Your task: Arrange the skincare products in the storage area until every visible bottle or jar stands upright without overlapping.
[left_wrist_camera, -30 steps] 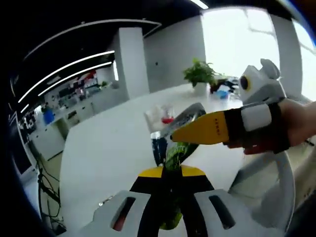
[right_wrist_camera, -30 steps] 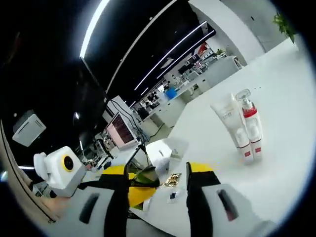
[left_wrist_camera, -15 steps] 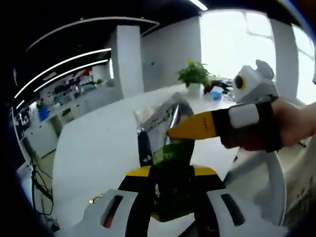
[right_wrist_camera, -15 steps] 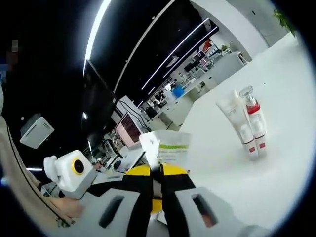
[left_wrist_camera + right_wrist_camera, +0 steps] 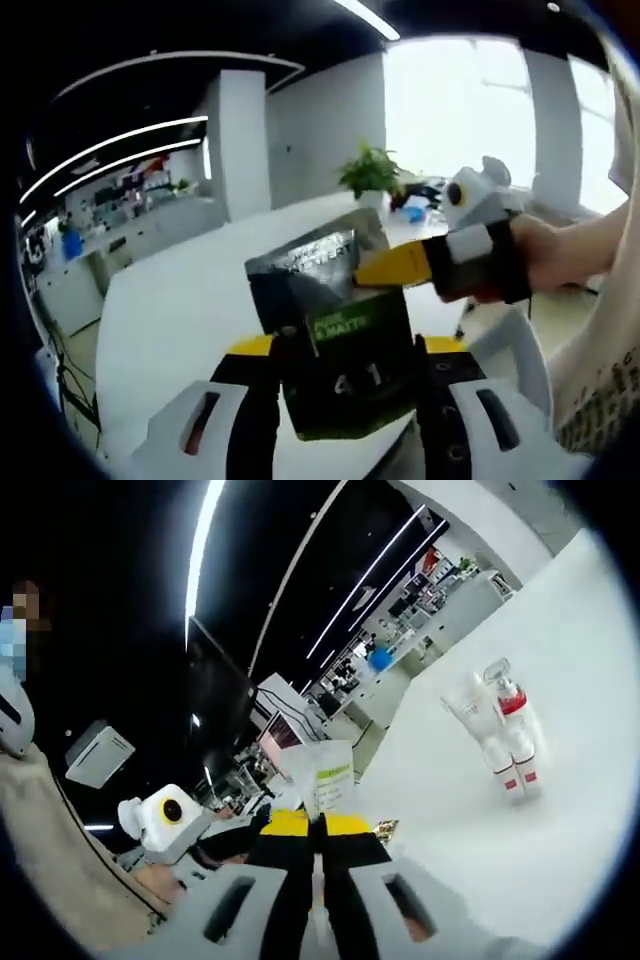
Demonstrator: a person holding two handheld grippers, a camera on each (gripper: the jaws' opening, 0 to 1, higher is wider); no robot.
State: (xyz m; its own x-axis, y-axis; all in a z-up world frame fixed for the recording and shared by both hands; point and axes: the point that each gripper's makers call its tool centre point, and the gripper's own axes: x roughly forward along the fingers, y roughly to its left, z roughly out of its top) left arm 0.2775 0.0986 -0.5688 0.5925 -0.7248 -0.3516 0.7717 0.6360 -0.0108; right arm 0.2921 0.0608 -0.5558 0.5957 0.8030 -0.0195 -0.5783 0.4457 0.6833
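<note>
A dark foil sachet [image 5: 340,330] with a green label hangs in the air between the spread jaws of my left gripper [image 5: 345,350], which stands open around it without pinching. My right gripper [image 5: 395,265] comes in from the right, its yellow tip clamped on the sachet's upper edge. In the right gripper view the sachet [image 5: 325,775] stands up pale from my right gripper [image 5: 318,825], whose jaws are shut on it. A white tube [image 5: 470,715] and a clear pump bottle [image 5: 510,730] with a red collar stand upright, side by side and touching, on the white table [image 5: 560,810].
The white table [image 5: 180,300] stretches away to a potted plant [image 5: 370,175] at its far end. A person's hand [image 5: 560,255] holds the right gripper. The left gripper's body [image 5: 225,842] sits low at the left, with office desks and monitors beyond.
My left gripper's jaws have spread apart off the sachet. My right gripper closed on the sachet and now holds it, with its face turned toward the left camera.
</note>
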